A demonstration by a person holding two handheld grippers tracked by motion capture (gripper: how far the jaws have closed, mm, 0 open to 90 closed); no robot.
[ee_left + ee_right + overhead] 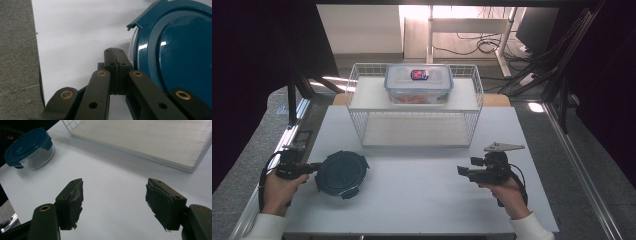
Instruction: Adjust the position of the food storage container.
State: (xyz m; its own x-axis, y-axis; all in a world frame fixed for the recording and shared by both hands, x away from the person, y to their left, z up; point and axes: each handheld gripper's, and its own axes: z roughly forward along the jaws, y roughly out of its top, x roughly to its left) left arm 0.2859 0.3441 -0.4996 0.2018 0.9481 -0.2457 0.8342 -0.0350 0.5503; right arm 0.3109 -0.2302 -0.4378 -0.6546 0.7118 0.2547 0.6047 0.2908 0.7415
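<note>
Left gripper (pixel 318 166) sits low at the table's (pixel 422 200) left edge, jaws pressed flat together with nothing between them. In the left gripper view the closed tips (pixel 115 60) lie just beside the rim of the round container (pixel 342 174), at its nine o'clock, beneath one raised lid latch (pixel 143 20). Whether they touch the glass I cannot tell. Likely reason for the shut, pointed shape: a narrow nose to nudge the container or press a latch down, not to grasp it.

The container — clear bowl, dark blue clip lid — stands upright on the white table, at about seven o'clock from the wire rack (pixel 414 107).

The rack holds a rectangular lidded box (pixel 418 83) on its upper shelf; the lower shelf is bare — probably the free slot for storage.

Right gripper (pixel 461 171) hovers well apart at the container's three o'clock, jaws spread and empty, aimed toward it; seemingly parked in wait.
</note>
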